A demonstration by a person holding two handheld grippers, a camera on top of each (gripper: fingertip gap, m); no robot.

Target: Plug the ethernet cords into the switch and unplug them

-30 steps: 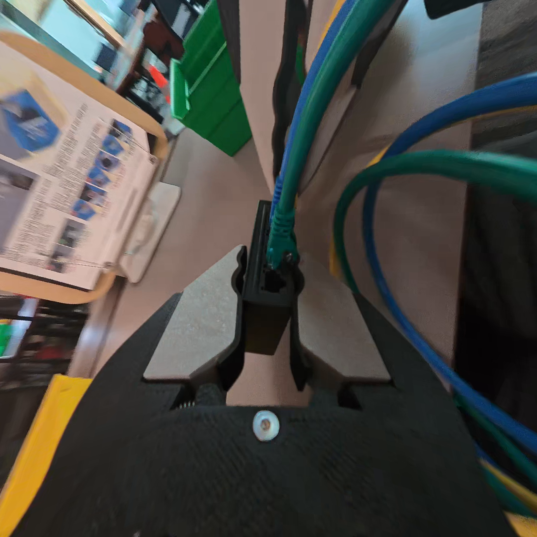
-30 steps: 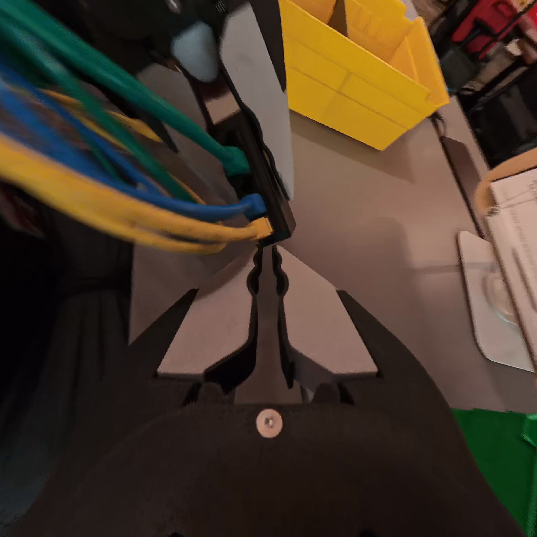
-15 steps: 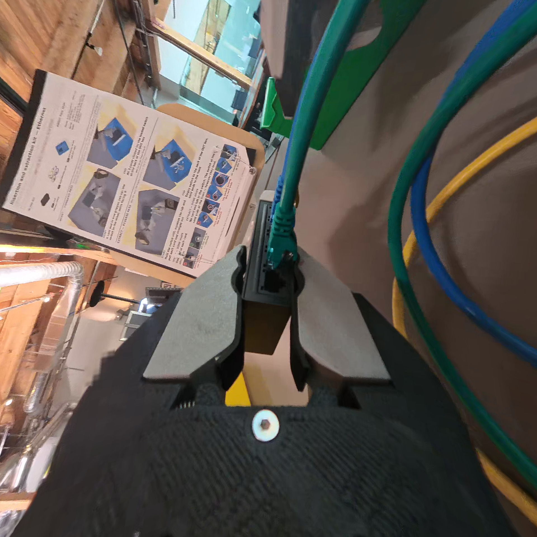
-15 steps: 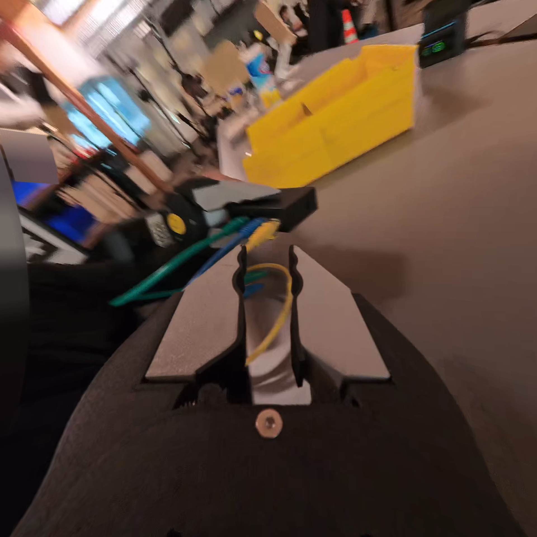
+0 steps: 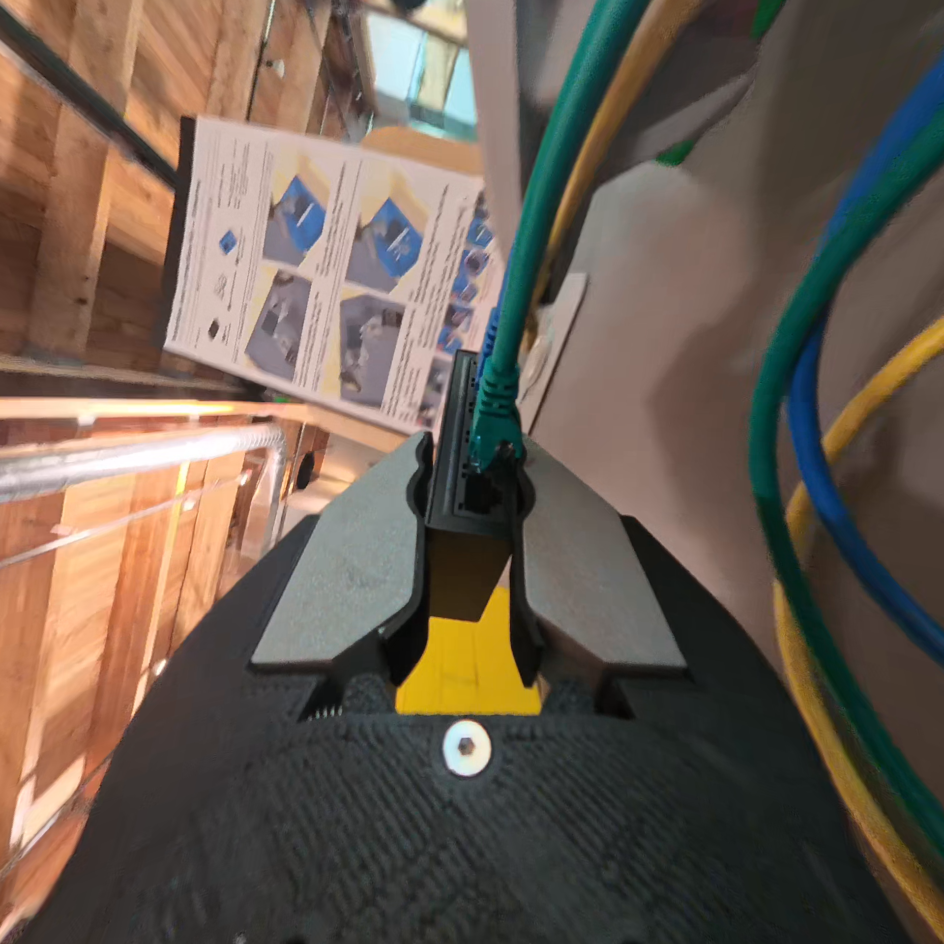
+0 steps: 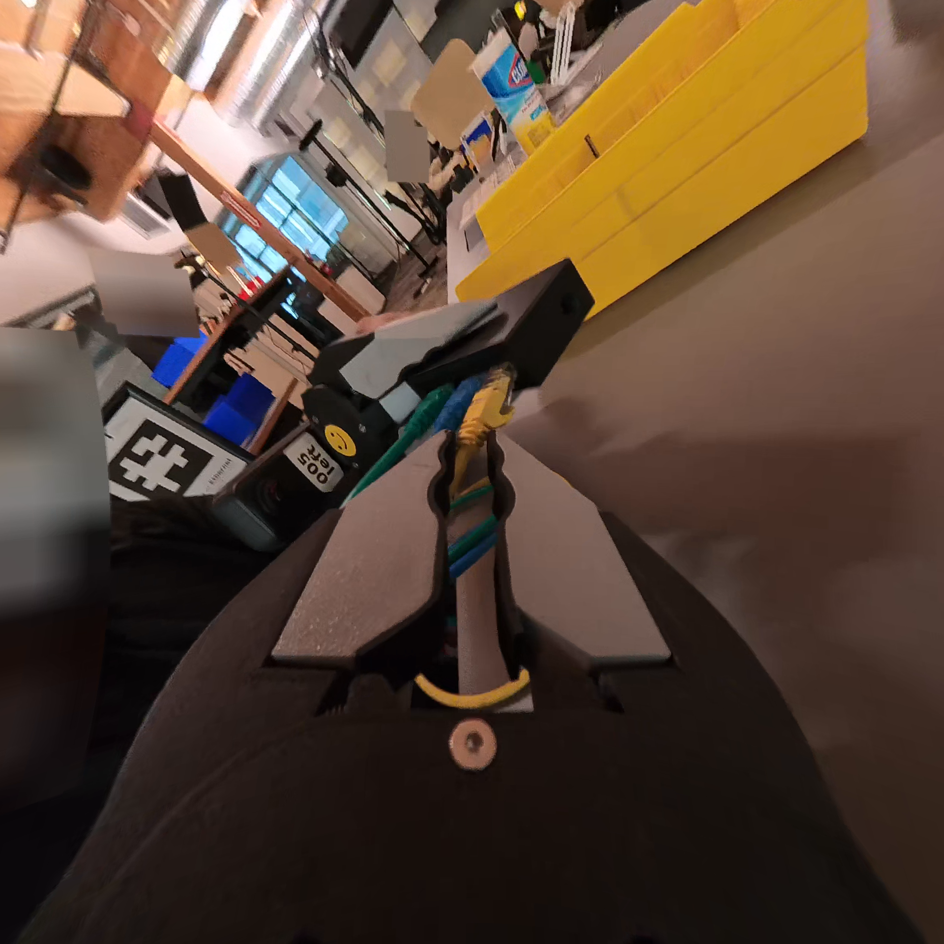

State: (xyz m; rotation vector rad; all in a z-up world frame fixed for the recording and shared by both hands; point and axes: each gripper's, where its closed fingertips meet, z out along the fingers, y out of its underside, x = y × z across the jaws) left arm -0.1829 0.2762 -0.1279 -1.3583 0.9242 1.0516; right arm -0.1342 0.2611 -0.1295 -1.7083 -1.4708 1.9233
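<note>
My left gripper (image 5: 472, 452) is shut on the black switch (image 5: 452, 439) and holds it above the table. A green cord (image 5: 493, 403) is plugged into it, with the blue cord (image 5: 817, 459) and the yellow cord (image 5: 582, 153) behind. In the right wrist view the switch (image 6: 541, 332) shows with the green (image 6: 429, 414), blue (image 6: 459, 403) and yellow (image 6: 485, 408) plugs side by side. My right gripper (image 6: 467, 449) is closed to a narrow gap on the yellow cord just behind its plug.
A yellow bin (image 6: 689, 179) stands on the brown table (image 6: 766, 459) beyond the switch, with a wipes canister (image 6: 511, 87) behind it. An instruction poster (image 5: 316, 276) stands upright past the switch. Loops of cord hang at the right (image 5: 776, 511). About 6 cm separates my left fingertips from my right.
My left gripper has tilted upward with the switch. My right gripper opened, came in behind the yellow plug and narrowed onto the yellow cord.
</note>
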